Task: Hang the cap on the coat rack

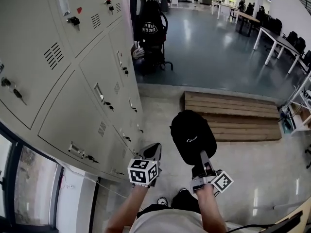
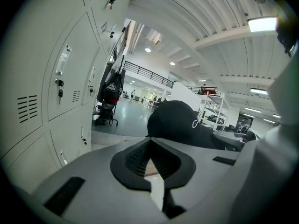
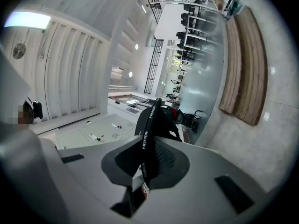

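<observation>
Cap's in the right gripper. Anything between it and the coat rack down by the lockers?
Nothing visible. Bare floor runs from the cap to the coat rack; the lockers stand to the left, the wooden platform to the right. A black bag already hangs on the rack.

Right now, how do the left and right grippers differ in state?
The right gripper is clamped on the black cap, pinching its band printed FASHION. The left gripper has its jaws together on nothing. The left gripper is next to the lockers, while the right gripper is on the side toward the wooden platform. Shared: both are closed and both point forward, away from the person.
</observation>
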### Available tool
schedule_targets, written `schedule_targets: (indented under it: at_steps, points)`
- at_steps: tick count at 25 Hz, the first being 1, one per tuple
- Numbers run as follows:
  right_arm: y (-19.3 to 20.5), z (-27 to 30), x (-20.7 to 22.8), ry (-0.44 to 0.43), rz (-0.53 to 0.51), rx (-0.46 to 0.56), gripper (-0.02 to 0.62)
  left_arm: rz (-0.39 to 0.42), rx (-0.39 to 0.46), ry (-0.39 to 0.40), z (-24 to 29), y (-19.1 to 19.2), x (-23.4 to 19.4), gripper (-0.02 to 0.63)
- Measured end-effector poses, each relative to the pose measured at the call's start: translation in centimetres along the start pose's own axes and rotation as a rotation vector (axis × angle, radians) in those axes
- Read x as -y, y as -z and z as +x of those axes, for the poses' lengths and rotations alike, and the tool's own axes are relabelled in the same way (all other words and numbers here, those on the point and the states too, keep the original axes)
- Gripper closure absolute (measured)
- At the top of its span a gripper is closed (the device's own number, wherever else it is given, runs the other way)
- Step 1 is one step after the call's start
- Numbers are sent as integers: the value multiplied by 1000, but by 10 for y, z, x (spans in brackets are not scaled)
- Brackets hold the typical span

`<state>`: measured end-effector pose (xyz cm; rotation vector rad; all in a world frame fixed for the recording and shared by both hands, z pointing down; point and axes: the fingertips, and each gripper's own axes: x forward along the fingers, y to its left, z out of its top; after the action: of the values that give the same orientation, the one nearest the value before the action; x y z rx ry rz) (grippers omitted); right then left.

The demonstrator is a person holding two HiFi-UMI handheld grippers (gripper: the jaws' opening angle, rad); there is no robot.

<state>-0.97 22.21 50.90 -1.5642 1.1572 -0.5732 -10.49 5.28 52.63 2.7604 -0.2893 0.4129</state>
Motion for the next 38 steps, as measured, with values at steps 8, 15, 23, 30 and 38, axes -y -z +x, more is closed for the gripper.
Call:
schedule_targets:
  at_steps: [8,15,23,30,38]
  points:
    - [-34,64,20,-46,8,-4,577,-1,31,-18,56,-35,-17,603]
    - [-75,146,37,-97,14,-22,577,26,50,-38,124,-79,-37,603]
    - [-130,229,58,-131,18,-53,575,28,64,-72,207,-133,-56,603]
    - [-169,283,85,-139,44,-74,575,32,75,-108,264,-163,-68,603]
    - [-205,314,111,-142,81,-82,575,27,61,-135,310,-172,-68,603]
